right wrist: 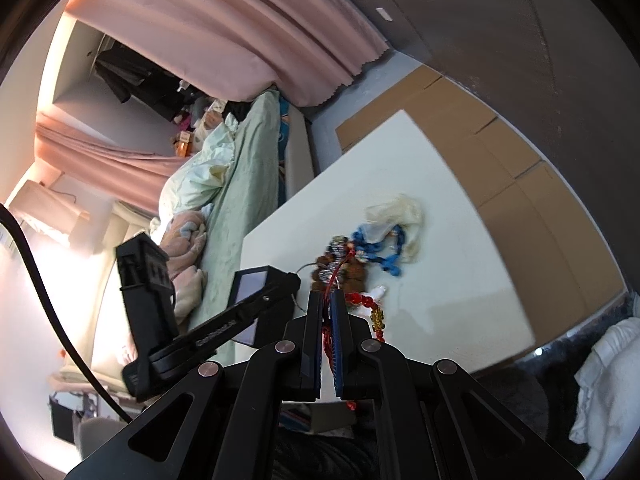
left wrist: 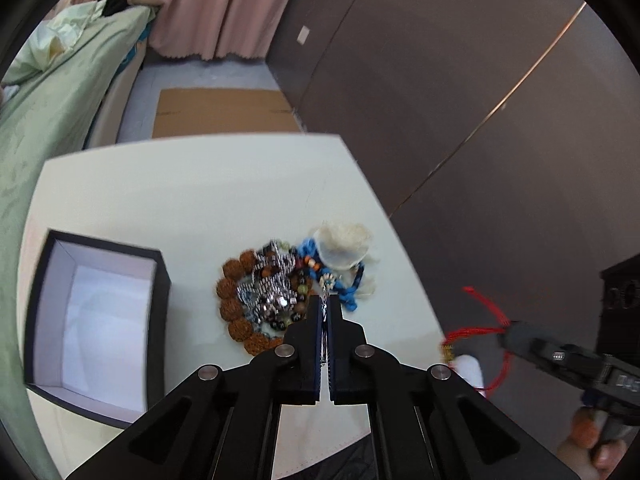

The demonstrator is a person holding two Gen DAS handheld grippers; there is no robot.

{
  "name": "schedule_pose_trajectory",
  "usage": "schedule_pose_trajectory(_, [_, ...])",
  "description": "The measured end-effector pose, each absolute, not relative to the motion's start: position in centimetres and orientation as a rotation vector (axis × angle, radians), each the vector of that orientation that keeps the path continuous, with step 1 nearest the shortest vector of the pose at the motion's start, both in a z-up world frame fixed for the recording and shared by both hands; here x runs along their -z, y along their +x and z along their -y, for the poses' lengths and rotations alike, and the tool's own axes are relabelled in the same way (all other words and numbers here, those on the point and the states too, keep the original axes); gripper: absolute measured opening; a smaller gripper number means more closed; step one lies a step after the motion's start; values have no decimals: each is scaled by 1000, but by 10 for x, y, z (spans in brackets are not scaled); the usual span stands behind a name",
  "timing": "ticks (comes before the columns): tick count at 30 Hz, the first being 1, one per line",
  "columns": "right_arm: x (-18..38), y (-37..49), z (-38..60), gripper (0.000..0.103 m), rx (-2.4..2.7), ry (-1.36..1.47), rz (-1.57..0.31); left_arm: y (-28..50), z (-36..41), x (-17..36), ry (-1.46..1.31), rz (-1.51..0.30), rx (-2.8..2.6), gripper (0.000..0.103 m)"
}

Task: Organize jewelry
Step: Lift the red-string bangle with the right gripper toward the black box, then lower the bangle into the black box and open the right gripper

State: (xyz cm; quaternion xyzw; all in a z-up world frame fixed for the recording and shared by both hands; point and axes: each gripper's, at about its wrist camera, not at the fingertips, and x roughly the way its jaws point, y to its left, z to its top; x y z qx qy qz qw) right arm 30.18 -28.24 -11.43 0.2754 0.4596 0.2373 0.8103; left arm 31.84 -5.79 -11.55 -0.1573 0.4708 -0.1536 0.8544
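Observation:
A heap of jewelry (left wrist: 272, 292) lies on the white table (left wrist: 180, 192): brown bead bracelets, silver chains, a blue cord and a sheer pouch (left wrist: 342, 246). My left gripper (left wrist: 325, 304) is shut on a thin silver chain at the heap's right edge. An open black box (left wrist: 96, 320) with a white inside stands to the left. My right gripper (right wrist: 326, 300) is shut on a red cord bracelet (right wrist: 362, 300) with red and gold beads, held above the table's near edge. The heap also shows in the right wrist view (right wrist: 340, 264).
A bed with green sheets (left wrist: 48, 120) runs along the table's left side. Flat cardboard (left wrist: 224, 112) lies on the floor beyond the table. A dark wall (left wrist: 480, 100) stands to the right. White cloth (right wrist: 604, 380) lies on the dark floor.

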Motion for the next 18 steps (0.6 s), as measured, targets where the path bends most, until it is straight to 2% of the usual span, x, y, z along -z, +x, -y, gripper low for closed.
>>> schedule_pose_trajectory(18, [110,330,144,6,-731,500,-1045,281,-69,75,-462,-855,136,1])
